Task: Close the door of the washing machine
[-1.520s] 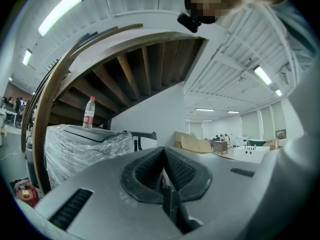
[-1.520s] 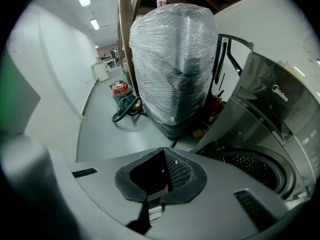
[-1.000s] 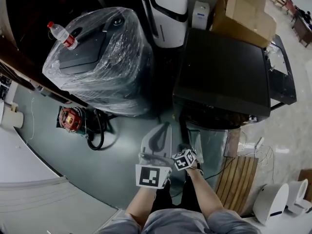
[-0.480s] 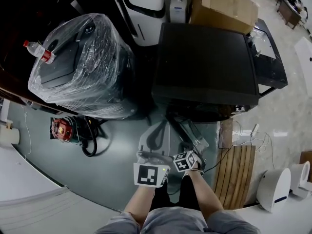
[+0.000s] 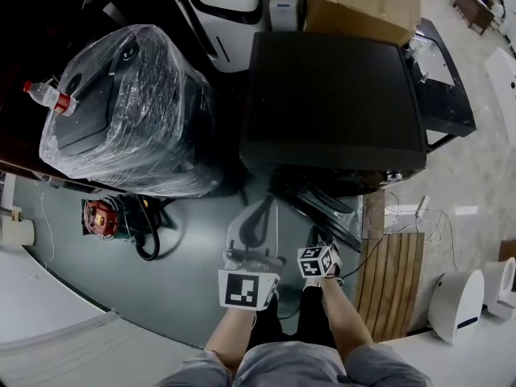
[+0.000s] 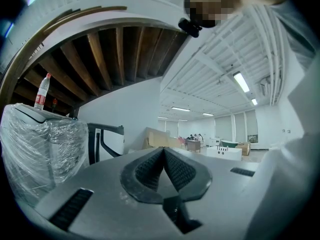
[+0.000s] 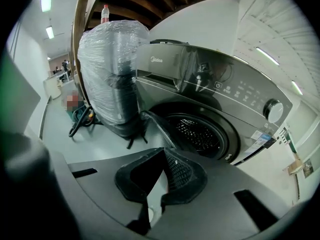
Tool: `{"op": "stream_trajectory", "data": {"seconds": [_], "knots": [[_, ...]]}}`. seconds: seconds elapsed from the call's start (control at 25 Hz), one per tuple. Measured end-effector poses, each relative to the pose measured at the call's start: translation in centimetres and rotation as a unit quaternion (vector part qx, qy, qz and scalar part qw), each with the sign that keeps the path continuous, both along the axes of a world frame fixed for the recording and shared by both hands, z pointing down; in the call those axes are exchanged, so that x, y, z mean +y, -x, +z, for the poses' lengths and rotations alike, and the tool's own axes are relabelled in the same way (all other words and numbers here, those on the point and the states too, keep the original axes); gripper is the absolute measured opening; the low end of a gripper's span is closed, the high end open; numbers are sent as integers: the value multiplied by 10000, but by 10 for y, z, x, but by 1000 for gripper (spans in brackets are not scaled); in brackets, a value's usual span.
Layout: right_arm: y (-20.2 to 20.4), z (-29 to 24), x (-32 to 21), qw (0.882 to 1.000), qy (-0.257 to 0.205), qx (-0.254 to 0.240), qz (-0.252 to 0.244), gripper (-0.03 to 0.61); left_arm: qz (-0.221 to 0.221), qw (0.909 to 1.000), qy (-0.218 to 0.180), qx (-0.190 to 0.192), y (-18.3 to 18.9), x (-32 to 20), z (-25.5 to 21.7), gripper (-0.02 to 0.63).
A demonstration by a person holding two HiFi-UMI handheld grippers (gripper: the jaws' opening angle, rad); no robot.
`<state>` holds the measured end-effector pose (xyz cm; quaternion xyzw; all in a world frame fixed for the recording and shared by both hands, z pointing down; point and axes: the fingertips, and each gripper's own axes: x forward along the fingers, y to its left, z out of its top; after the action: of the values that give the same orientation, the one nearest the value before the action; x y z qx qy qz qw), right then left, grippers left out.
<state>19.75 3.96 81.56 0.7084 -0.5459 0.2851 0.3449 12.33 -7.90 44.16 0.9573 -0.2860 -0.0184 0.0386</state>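
2 claws are held low in front of the washing machine [image 7: 215,79], the left claw [image 6: 163,151] and the right claw [image 7: 163,153] each pressed fully together with nothing gripped, probably so that the door [image 7: 156,125] can be pushed with a blunt tip rather than pinched. The door is seen swung out at 9 o'clock of the drum opening [image 7: 200,134], at 12 o'clock from the right claw. A plastic-wrapped appliance [image 5: 129,111] with a bottle [image 5: 50,97] on it stands at 10 o'clock and a wooden pallet [image 5: 395,272] lies at 3 o'clock, but nothing is judged to block the door's swing.
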Motion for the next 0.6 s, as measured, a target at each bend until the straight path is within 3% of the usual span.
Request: {"op": "stream_trajectory", "data": {"seconds": [0.24, 0.6], "knots": [[-44, -3, -4, 9977, -385, 100, 543, 0, -25, 9999, 61, -105, -7, -5, 12, 2], [-97, -7, -32, 9956, -548, 267, 717, 0, -136, 9996, 150, -189, -15, -17, 24, 2]]}}
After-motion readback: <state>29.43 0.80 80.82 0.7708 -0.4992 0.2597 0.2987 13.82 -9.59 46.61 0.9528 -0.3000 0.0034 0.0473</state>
